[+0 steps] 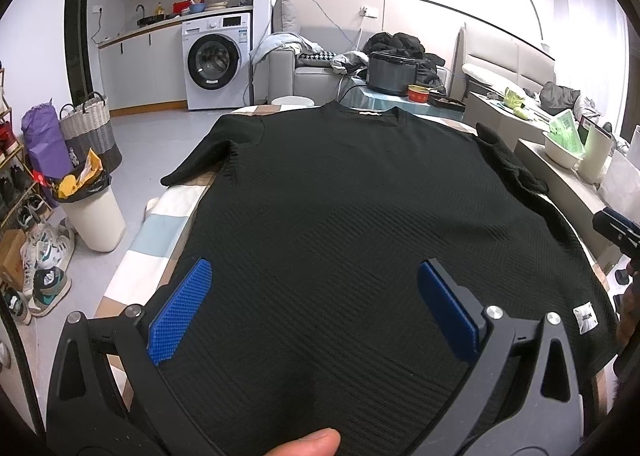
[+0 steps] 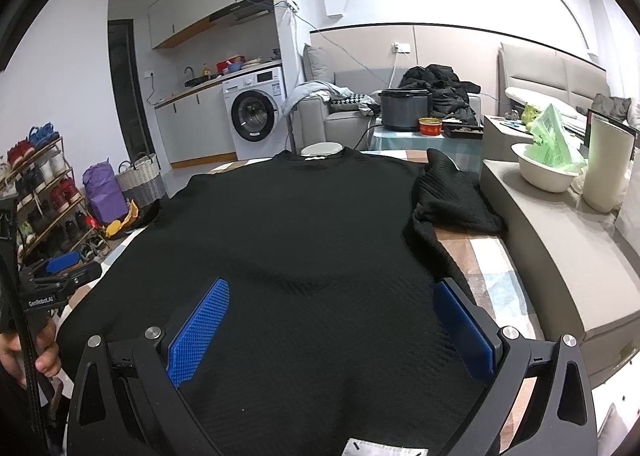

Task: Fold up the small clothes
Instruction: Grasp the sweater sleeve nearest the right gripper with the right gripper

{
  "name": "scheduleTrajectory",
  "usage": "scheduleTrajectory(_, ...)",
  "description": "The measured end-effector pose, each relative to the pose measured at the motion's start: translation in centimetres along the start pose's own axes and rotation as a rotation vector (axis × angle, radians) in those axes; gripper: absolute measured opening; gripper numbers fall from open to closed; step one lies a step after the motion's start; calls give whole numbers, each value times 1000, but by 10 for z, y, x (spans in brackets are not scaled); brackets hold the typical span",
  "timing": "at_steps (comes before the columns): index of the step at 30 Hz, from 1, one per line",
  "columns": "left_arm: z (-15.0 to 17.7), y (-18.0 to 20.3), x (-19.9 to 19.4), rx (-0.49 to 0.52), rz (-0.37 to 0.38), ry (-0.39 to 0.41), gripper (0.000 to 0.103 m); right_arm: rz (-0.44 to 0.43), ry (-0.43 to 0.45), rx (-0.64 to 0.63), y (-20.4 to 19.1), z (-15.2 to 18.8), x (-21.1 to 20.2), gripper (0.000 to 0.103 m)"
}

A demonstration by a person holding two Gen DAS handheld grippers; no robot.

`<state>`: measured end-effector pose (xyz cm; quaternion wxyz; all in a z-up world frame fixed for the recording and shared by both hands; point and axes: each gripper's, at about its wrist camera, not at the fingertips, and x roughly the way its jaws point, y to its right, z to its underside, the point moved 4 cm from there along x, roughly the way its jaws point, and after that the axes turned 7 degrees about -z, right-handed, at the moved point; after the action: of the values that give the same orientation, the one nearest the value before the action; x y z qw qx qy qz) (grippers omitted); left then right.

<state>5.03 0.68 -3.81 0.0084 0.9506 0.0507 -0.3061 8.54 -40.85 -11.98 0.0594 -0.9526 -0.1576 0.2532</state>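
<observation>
A black ribbed short-sleeved top (image 1: 352, 208) lies spread flat on a checked table (image 1: 160, 232), neck at the far end. It also fills the right wrist view (image 2: 304, 240). Its left sleeve (image 1: 200, 160) lies out flat. Its right sleeve (image 2: 452, 196) is bunched and crumpled. A white label (image 1: 585, 318) sits near the hem. My left gripper (image 1: 312, 288) hovers open over the hem, left of centre, blue pads wide apart. My right gripper (image 2: 332, 312) hovers open over the hem toward the right side. The left gripper also shows at the left edge of the right wrist view (image 2: 60, 272).
A grey side surface (image 2: 560, 256) with a white bowl (image 2: 546, 174) and a white cylinder (image 2: 606, 160) borders the table's right. A bin (image 1: 94, 212), baskets and shoes stand on the floor at left. A cooker pot (image 2: 404, 108) stands on a small table beyond.
</observation>
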Motion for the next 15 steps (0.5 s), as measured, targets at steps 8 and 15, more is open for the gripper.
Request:
scheduleTrajectory(8,-14,-9,7,-40,1,4,102,10,-65,94,24,-6,16,103)
scheduleTrajectory(15,-38,-19,33,-75,4,-21,102,63,-94,219,57,-28,29,103)
